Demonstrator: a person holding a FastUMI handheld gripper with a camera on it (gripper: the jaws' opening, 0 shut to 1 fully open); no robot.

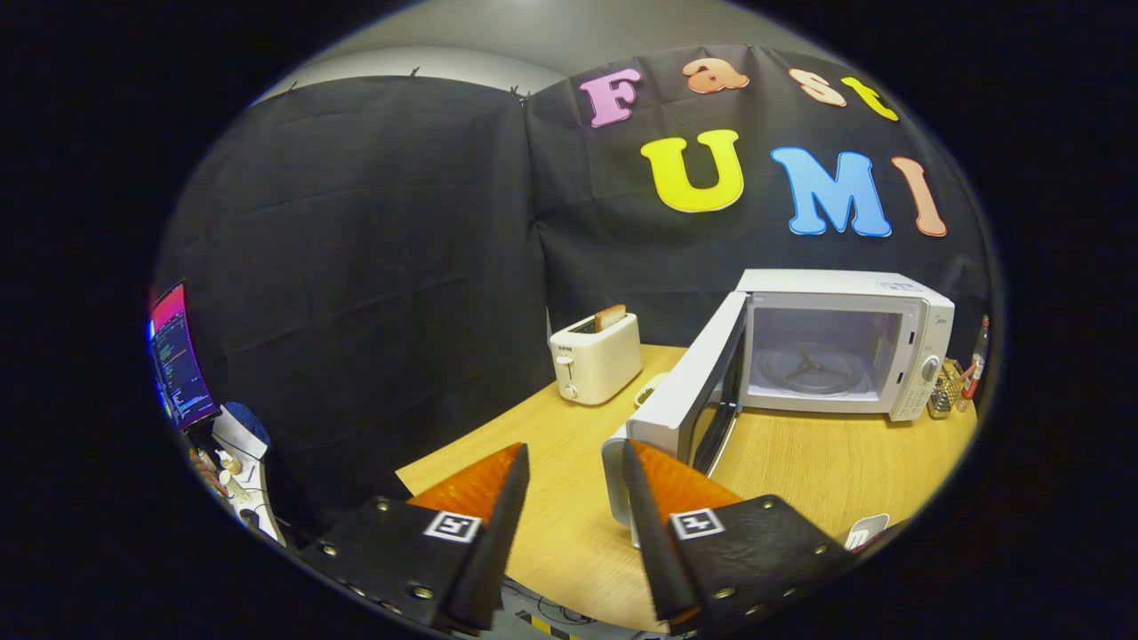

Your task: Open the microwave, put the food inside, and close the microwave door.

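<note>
My claw (573,498) hangs spread and empty beside the boxy white microwave's (845,342) stiff, light-swinging open door (689,396); I'd push its outer edge.

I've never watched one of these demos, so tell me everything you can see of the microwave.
The microwave is a white box standing on the wooden table against the booth's black wall. Its door is swung wide open toward the gripper, showing a pale cavity with a glass turntable and no food on it. A dial sits on its side panel. The gripper's open jaws hold nothing; one finger overlaps the door's handle edge.
</note>
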